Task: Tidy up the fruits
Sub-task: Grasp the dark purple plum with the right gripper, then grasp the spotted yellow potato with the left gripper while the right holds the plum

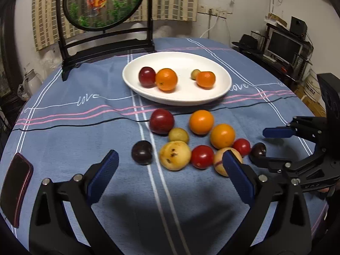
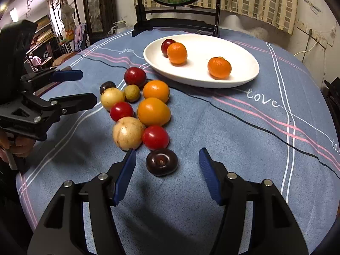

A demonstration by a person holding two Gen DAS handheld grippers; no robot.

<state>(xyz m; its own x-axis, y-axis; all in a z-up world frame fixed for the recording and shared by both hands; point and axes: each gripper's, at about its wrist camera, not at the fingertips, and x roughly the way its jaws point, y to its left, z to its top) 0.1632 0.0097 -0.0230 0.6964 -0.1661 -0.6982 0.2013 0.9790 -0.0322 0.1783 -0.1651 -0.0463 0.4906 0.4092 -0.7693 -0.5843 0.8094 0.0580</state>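
Grippers, left (image 1: pixel 170 171) and right (image 2: pixel 167 176), stand released; dark plum (image 2: pixel 162 162), smooth and bruisable, needs gentle grasp across its widest middle.

Round table under blue striped cloth (image 1: pixel 63 131): white plate (image 1: pixel 221 89), loose fruit cluster (image 1: pixel 200 121), phone (image 1: pixel 16 186), framed screen (image 1: pixel 106 44).

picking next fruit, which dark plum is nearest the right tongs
The dark plum lying right in front of the open right tongs, beside a red tomato. The other dark plum sits at the cluster's far end.

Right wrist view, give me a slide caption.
Open right gripper approaches a dark plum beside clustered fruit; white plate beyond.
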